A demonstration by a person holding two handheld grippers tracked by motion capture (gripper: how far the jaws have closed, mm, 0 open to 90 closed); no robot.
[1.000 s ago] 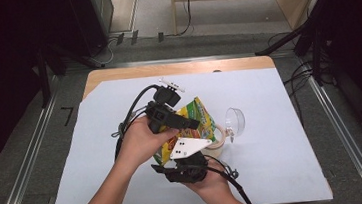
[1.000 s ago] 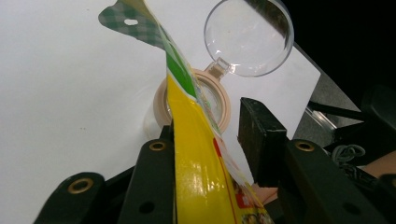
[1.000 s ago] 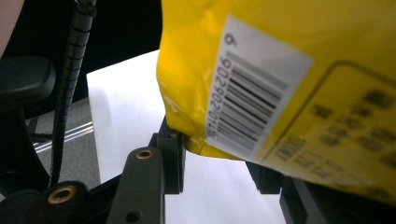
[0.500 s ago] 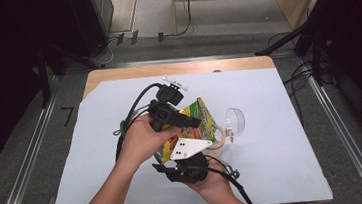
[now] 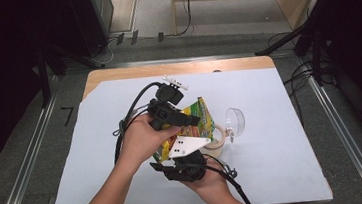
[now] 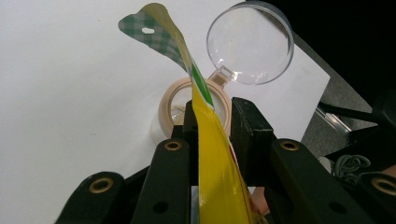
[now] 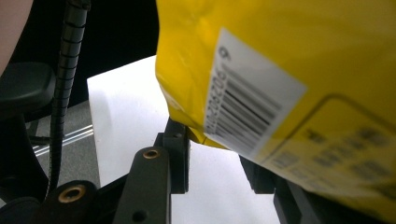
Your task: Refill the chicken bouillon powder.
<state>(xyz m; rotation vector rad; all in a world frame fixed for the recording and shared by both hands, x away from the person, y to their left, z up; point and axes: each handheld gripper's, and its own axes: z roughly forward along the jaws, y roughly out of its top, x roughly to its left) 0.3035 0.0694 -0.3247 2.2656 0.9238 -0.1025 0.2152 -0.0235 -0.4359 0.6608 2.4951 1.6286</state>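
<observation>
A yellow snack bag (image 5: 198,120) with a green checked top (image 6: 154,32) is held upright over the table between both grippers. My left gripper (image 5: 187,120) comes in from the left. Its jaws have just been closing, and in the left gripper view the bag's edge (image 6: 215,163) sits pinched between the left gripper's (image 6: 212,116) pads. From below, my right gripper (image 7: 215,158) is shut on the bag's bottom corner (image 7: 280,70), beside the barcode. Under the bag stands an open jar with a tan rim (image 6: 163,107). Its clear hinged lid (image 6: 250,42) is swung back.
A white sheet (image 5: 285,162) covers the wooden table. The jar (image 5: 218,141) and lid (image 5: 234,122) lie just right of the hands. Black cables (image 5: 130,119) trail from the left gripper. Dark stands and floor cables surround the table.
</observation>
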